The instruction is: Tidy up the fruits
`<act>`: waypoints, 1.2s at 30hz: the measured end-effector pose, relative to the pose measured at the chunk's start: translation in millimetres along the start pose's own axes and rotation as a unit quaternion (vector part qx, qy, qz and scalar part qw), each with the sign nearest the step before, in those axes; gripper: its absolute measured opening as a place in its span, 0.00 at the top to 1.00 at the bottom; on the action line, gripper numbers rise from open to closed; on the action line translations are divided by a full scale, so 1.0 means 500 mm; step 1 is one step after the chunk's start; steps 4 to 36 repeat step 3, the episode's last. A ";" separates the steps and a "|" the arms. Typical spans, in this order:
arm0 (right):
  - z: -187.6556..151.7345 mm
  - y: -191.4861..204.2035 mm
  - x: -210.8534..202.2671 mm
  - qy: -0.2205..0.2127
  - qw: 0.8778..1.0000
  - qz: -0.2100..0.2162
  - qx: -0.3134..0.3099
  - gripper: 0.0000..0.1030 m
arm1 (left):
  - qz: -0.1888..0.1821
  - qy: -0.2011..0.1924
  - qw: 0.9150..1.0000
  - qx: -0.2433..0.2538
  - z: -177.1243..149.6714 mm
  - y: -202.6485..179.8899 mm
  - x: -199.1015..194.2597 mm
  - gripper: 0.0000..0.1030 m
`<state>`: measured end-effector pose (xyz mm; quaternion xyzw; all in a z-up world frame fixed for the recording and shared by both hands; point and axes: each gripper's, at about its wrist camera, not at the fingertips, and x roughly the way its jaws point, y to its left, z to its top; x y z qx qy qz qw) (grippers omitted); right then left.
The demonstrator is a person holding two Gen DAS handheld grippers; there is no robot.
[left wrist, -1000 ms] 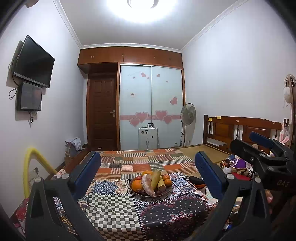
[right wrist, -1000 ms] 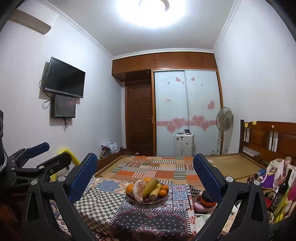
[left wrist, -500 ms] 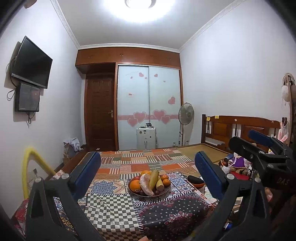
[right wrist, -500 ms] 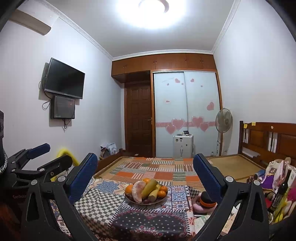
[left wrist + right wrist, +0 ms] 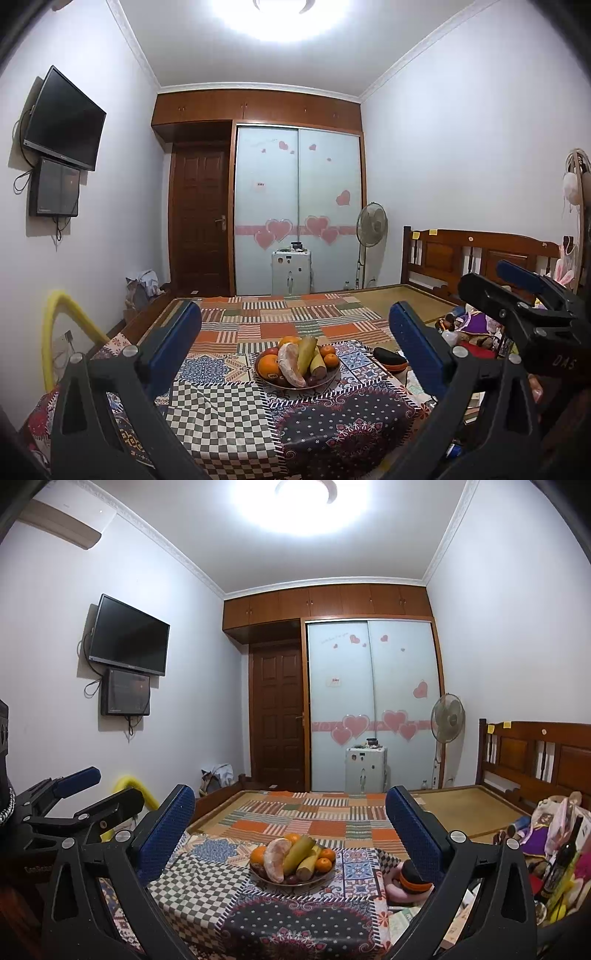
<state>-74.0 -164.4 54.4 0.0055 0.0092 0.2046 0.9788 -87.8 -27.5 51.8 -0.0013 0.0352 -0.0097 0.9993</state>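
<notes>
A shallow plate (image 5: 332,373) of fruit stands in the middle of a table under a patterned cloth (image 5: 221,410). It holds oranges (image 5: 268,364), a pale peeled citrus piece (image 5: 291,367), two green-yellow long pieces (image 5: 307,352) and small dark fruits. My left gripper (image 5: 294,310) is open, held well back from the plate with nothing between its fingers. The right wrist view shows the same plate (image 5: 327,876) ahead of my right gripper (image 5: 290,795), also open and apart from it. Each gripper shows in the other's view: the right gripper (image 5: 493,282) and the left gripper (image 5: 105,788).
A black and orange item (image 5: 391,360) lies on the table right of the plate, beside a pink one (image 5: 393,888). Behind the table is a bed with a patchwork cover (image 5: 288,317). Bottles, bags and toys (image 5: 554,842) crowd the right side. A yellow tube (image 5: 55,332) stands at the left.
Both views drift only slightly. The grippers stay open and the fruit has not moved.
</notes>
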 end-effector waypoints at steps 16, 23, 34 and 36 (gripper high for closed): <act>0.000 0.000 0.000 0.001 1.000 0.000 0.000 0.00 | -0.001 0.001 1.000 0.000 -0.001 -0.001 0.001 0.00; 0.000 0.000 0.000 0.001 1.000 0.000 0.000 0.00 | -0.001 0.001 1.000 0.000 -0.001 -0.001 0.001 0.00; 0.000 0.000 0.000 0.001 1.000 0.000 0.000 0.00 | -0.001 0.001 1.000 0.000 -0.001 -0.001 0.001 0.00; 0.000 0.000 0.000 0.001 1.000 0.000 0.000 0.00 | -0.001 0.001 1.000 0.000 -0.001 -0.001 0.001 0.00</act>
